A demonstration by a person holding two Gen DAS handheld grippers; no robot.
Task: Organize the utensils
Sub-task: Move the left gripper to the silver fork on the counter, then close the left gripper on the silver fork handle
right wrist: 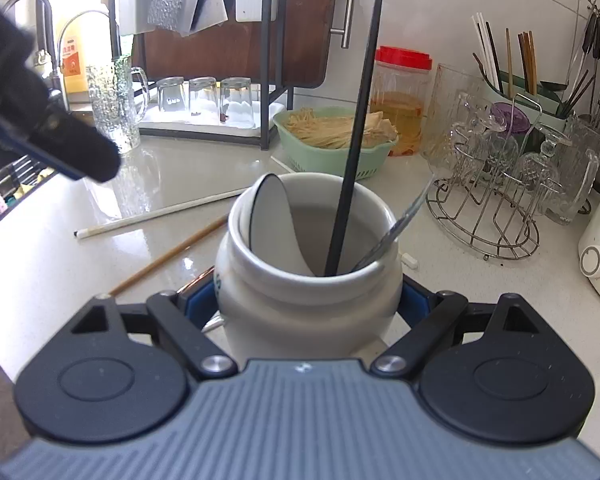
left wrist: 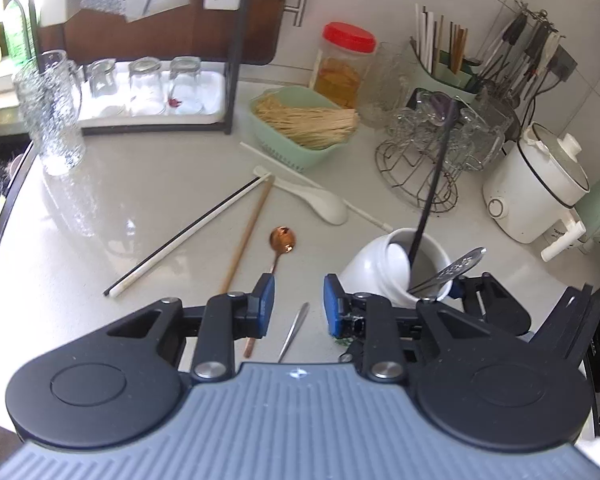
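**Jar gripped on the right, left fingers parted over loose utensils**

My right gripper has its fingers closed on the sides of the white jar, which stands on the desk right in front of the camera. Inside the jar I see a black chopstick leaning upright, a white spoon against the left wall, and a metal utensil handle sticking out to the right.

My left gripper has its fingers partly open with nothing between the pads. Below the gap lies a slim metal handle on the desk. Just ahead of the left finger a copper spoon lies with its bowl pointing away from me. Further left are a wooden chopstick and a white chopstick with a dark edge, lying slantwise. Beyond them a white soup spoon rests across another white chopstick, near a green basket. From this view the jar sits just right of the left gripper.
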